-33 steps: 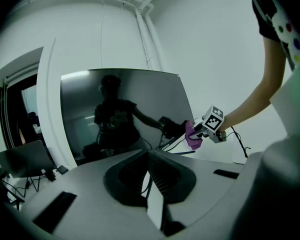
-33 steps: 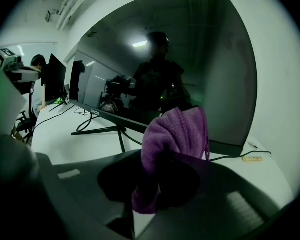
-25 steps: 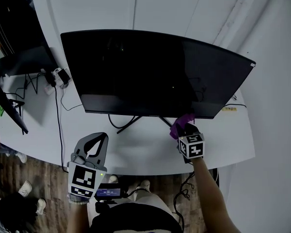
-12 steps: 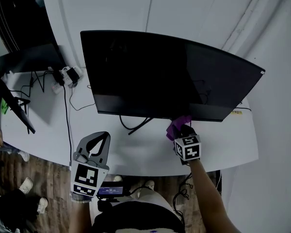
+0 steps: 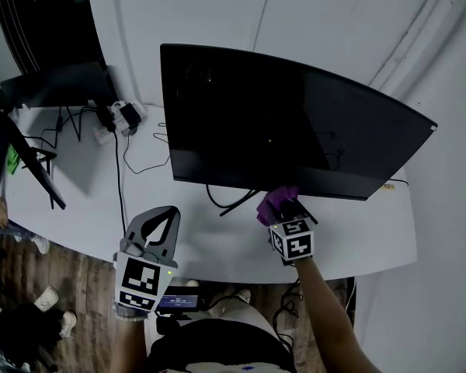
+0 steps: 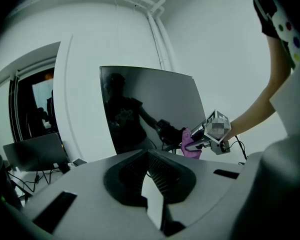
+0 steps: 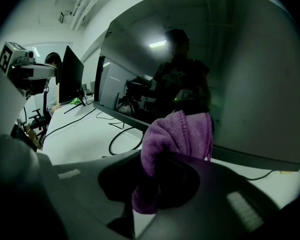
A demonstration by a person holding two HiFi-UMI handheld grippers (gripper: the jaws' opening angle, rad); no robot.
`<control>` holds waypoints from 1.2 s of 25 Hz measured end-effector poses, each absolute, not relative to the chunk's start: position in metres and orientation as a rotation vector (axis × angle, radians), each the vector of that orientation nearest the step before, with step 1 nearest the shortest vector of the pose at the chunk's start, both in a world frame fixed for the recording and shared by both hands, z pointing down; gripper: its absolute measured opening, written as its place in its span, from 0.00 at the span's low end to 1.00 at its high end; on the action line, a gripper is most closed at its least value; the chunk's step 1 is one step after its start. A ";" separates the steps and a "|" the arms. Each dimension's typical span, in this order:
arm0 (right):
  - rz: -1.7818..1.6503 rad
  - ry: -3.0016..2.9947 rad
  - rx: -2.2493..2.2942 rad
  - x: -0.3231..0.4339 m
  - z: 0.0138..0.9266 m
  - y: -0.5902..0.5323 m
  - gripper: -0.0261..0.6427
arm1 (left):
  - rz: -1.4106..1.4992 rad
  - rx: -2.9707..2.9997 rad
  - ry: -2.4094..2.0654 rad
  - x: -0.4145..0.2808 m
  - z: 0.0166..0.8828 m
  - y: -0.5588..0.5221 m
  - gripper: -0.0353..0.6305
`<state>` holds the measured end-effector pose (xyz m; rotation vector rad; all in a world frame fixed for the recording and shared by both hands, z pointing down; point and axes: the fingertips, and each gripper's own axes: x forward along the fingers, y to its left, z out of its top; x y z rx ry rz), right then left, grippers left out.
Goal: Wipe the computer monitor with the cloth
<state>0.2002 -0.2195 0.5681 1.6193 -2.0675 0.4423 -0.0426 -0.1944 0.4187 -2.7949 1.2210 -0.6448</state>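
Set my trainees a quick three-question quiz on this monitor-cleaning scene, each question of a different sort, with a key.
1. Fill in: the cloth clamped in the right gripper is ___ in colour.
2. True or false: the left gripper also holds a cloth.
3. Where is the cloth relative to the monitor? A) by its lower edge B) at its top left corner C) behind it
Key: 1 purple; 2 false, its jaws are shut on nothing; 3 A.
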 end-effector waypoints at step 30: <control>0.264 -2.201 1.297 0.027 0.561 -0.263 0.14 | -0.654 -2.783 1.320 -0.129 0.432 -0.215 0.06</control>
